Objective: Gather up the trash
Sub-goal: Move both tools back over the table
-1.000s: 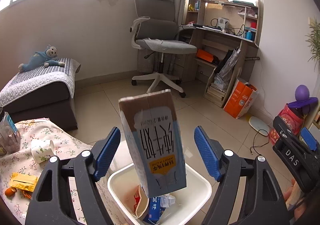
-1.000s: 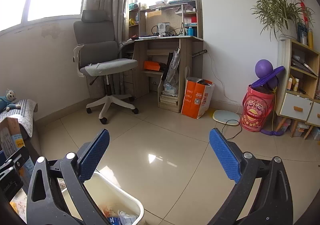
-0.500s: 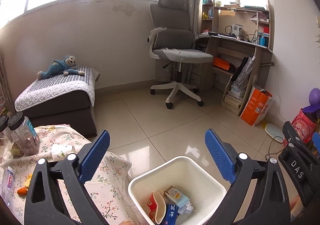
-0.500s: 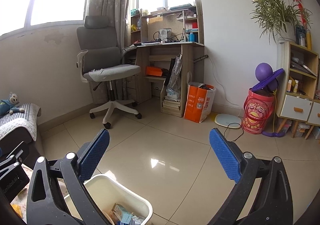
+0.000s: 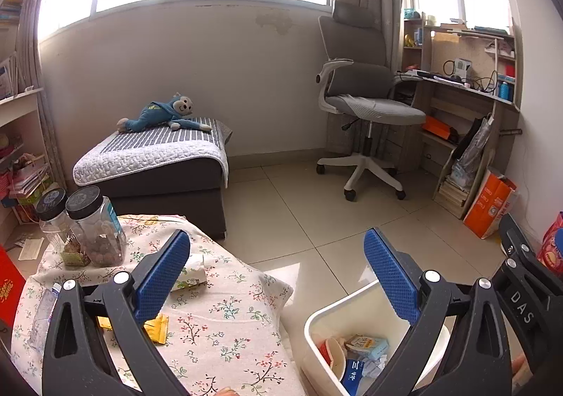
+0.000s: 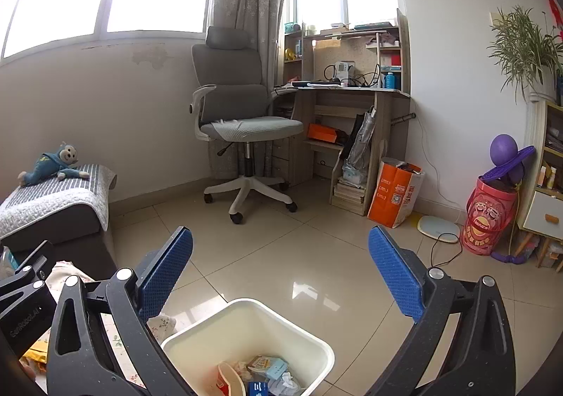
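Left gripper (image 5: 276, 273) and right gripper (image 6: 279, 271) jaws wide apart, empty; carton (image 5: 366, 343) lies flat in bin (image 5: 313, 322), long axis roughly level.

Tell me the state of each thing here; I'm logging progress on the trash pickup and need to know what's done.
Left tongs: open, nothing between them.
Right tongs: open, empty.
White bin: upright, no lid, holding a carton, a cup and crumpled wrappers.
Yellow wrapper: lying on the floral cloth, not yet collected.
Paper cup: tipped on its side on the cloth.
Two jars: upright, lids on.
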`<state>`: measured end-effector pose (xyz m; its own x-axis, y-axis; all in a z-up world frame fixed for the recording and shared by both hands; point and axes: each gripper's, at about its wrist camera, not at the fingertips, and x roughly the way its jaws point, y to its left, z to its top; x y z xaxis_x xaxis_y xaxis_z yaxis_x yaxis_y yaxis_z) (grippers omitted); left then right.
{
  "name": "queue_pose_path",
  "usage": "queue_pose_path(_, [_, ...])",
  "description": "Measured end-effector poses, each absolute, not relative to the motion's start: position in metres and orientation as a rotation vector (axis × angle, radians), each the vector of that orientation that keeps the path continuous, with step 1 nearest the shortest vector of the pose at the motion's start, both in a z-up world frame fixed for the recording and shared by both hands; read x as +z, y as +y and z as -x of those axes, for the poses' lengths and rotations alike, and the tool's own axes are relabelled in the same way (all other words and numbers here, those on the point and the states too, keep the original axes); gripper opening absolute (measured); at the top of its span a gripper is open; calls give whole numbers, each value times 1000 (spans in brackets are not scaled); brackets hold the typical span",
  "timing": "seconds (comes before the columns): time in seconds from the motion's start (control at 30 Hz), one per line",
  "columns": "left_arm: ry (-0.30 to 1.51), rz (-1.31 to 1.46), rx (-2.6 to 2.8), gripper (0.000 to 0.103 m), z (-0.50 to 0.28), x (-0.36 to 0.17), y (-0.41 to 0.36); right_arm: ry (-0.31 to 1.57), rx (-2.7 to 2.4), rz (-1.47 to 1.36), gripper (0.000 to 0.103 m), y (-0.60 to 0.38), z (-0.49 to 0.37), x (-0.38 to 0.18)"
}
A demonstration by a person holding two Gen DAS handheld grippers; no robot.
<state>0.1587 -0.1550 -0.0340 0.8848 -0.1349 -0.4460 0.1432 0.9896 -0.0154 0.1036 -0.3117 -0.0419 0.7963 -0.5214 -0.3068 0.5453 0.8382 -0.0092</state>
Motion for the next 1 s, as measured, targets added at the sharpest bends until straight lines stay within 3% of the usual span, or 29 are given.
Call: queue_pose_path(1.0, [494,56,213,96,-161,-38,49,365,-238,-14,96,-129,-150,-41])
